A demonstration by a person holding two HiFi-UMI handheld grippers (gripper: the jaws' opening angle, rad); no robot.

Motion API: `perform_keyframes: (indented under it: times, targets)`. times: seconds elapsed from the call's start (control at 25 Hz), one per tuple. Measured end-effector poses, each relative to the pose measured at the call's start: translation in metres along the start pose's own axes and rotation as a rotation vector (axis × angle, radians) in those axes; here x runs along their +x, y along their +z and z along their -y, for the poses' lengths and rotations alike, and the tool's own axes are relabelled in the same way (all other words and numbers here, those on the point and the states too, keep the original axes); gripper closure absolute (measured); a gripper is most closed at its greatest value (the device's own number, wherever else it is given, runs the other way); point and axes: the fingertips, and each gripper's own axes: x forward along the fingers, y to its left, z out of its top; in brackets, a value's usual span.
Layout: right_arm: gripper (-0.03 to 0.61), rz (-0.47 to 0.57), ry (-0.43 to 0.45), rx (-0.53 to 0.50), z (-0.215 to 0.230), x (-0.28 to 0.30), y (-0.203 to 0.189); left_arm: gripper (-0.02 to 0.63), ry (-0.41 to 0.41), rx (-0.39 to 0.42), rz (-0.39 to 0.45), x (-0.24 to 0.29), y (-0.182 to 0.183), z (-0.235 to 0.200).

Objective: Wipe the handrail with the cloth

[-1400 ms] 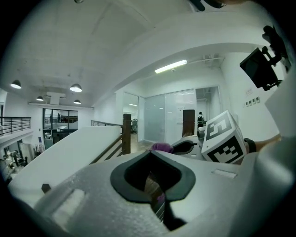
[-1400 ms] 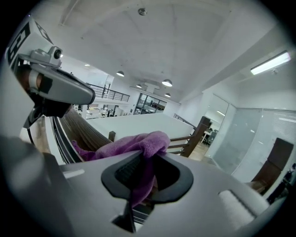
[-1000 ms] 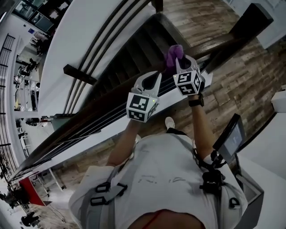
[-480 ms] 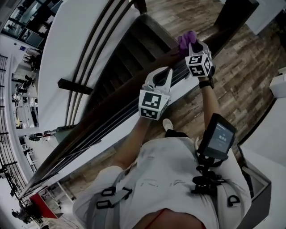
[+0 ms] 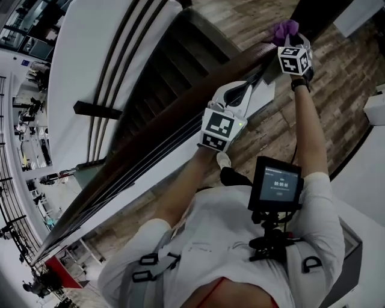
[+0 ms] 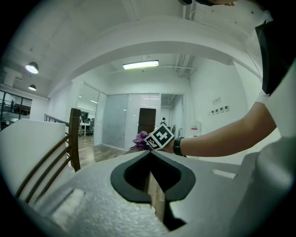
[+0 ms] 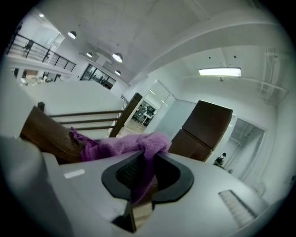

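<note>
The dark wooden handrail (image 5: pixel 150 150) runs diagonally from lower left to upper right in the head view. My right gripper (image 5: pixel 287 38) is far along it at the upper right, shut on the purple cloth (image 5: pixel 283 27), which lies bunched on the rail's top (image 7: pixel 44 134). In the right gripper view the cloth (image 7: pixel 121 144) drapes out of my right gripper (image 7: pixel 149 157). My left gripper (image 5: pixel 245 85) hovers by the rail lower down, shut with nothing in it. The left gripper (image 6: pixel 149 153) view looks along the rail at the cloth (image 6: pixel 139 138) and the outstretched right arm.
A dark newel post (image 5: pixel 319 18) ends the rail just beyond the cloth. Stairs (image 5: pixel 180 66) drop behind the rail, with a white wall carrying dark bars (image 5: pixel 108 72). Wooden floor (image 5: pixel 264 132) lies under the arms. A small screen (image 5: pixel 275 183) hangs at the person's chest.
The right gripper has slid the cloth up along the rail toward the newel post, the arm stretching out. The left gripper has shifted slightly to the right and stays shut.
</note>
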Motion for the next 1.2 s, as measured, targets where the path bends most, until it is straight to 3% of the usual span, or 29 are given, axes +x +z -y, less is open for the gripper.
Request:
perform_keyframes:
  times: [0.12,0.32,0.4,0.64,0.92,1.04,1.2]
  targets:
    - [0.531,-0.044,-0.057,-0.087,0.030,0.014,-0.016,0.614,-0.018,-0.006,0.021,0.003,0.008,0.007]
    - [0.528,-0.085,0.070,0.133,0.050,0.014,-0.025,0.614,-0.003,0.020,0.020,-0.001,0.006,0.010]
    - [0.525,-0.047,0.122,0.135,0.032,-0.004,-0.014,0.614,0.017,0.019,0.019,-0.013,0.001,0.005]
    - [0.518,0.256,0.366,0.076,-0.104,-0.123,0.061,0.614,0.151,0.013,0.037,-0.107,-0.016,-0.017]
    - [0.518,0.527,0.746,0.059,-0.261,-0.298,0.153,0.614,0.429,-0.093,0.097,-0.261,-0.037,-0.040]
    - [0.518,0.652,0.957,0.025,-0.351,-0.375,0.193,0.614,0.586,-0.112,0.116,-0.350,-0.053,-0.057]
    - [0.517,0.775,1.235,-0.068,-0.480,-0.483,0.225,0.614,0.866,-0.174,0.128,-0.498,-0.091,-0.071]
